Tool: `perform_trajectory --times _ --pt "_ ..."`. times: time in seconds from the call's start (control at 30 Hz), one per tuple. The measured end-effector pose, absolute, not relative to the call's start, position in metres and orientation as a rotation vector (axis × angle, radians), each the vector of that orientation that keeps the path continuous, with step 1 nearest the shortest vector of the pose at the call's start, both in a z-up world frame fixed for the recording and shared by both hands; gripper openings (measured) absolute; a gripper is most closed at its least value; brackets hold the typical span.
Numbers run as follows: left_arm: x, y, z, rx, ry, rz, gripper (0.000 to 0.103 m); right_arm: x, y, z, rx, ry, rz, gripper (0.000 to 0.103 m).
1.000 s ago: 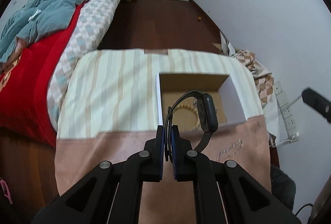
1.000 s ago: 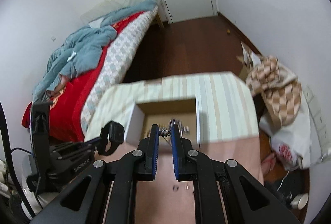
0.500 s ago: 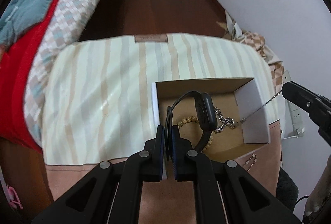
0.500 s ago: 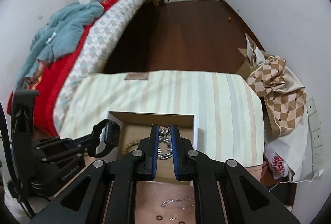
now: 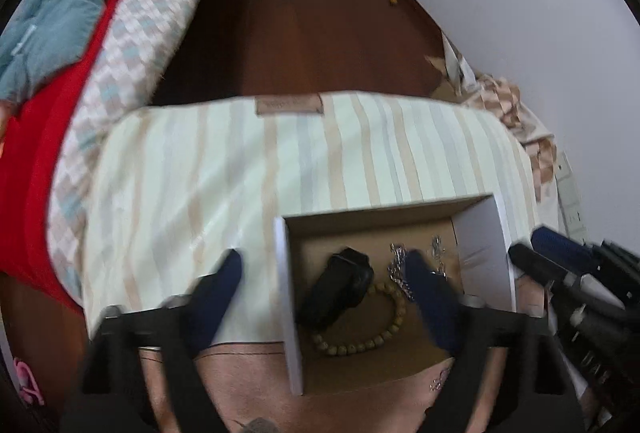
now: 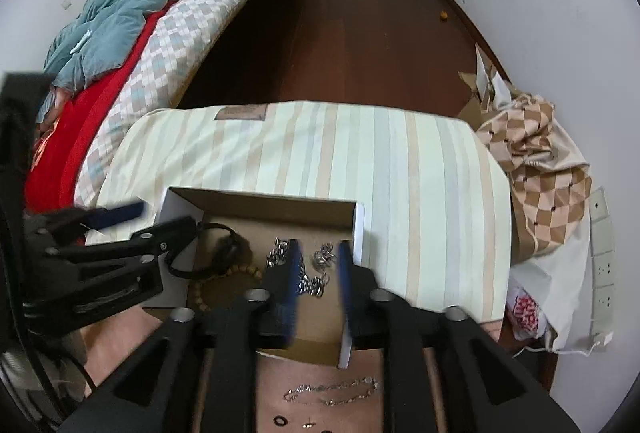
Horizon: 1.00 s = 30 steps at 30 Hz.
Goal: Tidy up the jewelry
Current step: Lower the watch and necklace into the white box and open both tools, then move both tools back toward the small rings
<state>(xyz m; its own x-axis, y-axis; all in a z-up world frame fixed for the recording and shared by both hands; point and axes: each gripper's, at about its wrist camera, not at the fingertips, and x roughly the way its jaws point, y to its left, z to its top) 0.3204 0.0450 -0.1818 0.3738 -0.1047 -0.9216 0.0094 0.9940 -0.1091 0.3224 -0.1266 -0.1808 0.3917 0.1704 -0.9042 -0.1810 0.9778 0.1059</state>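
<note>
An open cardboard box [image 5: 482,233] [image 6: 256,199] sits on the striped cloth. Inside lie a black watch [image 5: 340,287] [image 6: 224,253], a wooden bead bracelet [image 5: 360,337] [image 6: 208,291] and a silver chain [image 5: 400,265] [image 6: 312,273]. My left gripper [image 5: 324,269] is open and empty, one finger outside the box's left wall and one inside, above the watch. My right gripper [image 6: 318,257] is open and empty just above the chain in the box. Another silver chain [image 6: 332,391] and small rings [image 6: 280,421] lie on the pink cloth in front of the box.
A bed with red and checked covers [image 6: 160,45] stands at the left. Dark wood floor [image 6: 360,41] lies beyond the table. A checked bag [image 6: 536,161] and a power strip [image 6: 600,253] are at the right by the wall.
Both grippers opened. The left one let go of the watch, which now lies in the box. The right one let go of the chain, which now lies in the box.
</note>
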Motion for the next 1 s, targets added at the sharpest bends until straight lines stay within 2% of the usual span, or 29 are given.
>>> perform_trajectory --times 0.07,0.13,0.2,0.23,0.27,0.3,0.37,0.47,0.53,1.0 --pt "0.318 0.048 -0.176 -0.097 1.172 -0.062 0.085 0.319 -0.129 -0.181 0.006 1.147 0.221 0.057" --pt "0.313 0.050 -0.171 -0.086 1.161 -0.047 0.087 0.314 -0.131 -0.181 0.014 1.144 0.219 0.060" --pt "0.306 0.052 -0.167 -0.059 1.136 -0.022 0.099 0.311 -0.133 -0.180 0.027 1.144 0.216 0.060" --pt "0.302 0.053 -0.165 -0.047 1.123 -0.011 0.100 0.308 -0.134 -0.180 0.031 1.146 0.212 0.061" --pt "0.298 0.054 -0.164 -0.038 1.110 0.004 0.101 0.306 -0.134 -0.180 0.027 1.145 0.204 0.068" --pt "0.293 0.056 -0.163 -0.030 1.098 0.020 0.101 0.303 -0.133 -0.181 0.019 1.143 0.195 0.081" --pt "0.285 0.059 -0.163 -0.022 1.082 0.041 0.101 0.297 -0.131 -0.183 -0.003 1.141 0.176 0.093" --pt "0.275 0.061 -0.166 -0.008 1.077 0.065 0.101 0.289 -0.127 -0.189 -0.032 1.152 0.149 0.095" --pt "0.270 0.063 -0.170 0.005 1.083 0.093 0.101 0.284 -0.125 -0.194 -0.042 1.161 0.140 0.101" --pt "0.232 0.066 -0.152 0.015 1.015 0.174 0.101 0.258 -0.122 -0.178 -0.078 1.113 0.092 0.101"
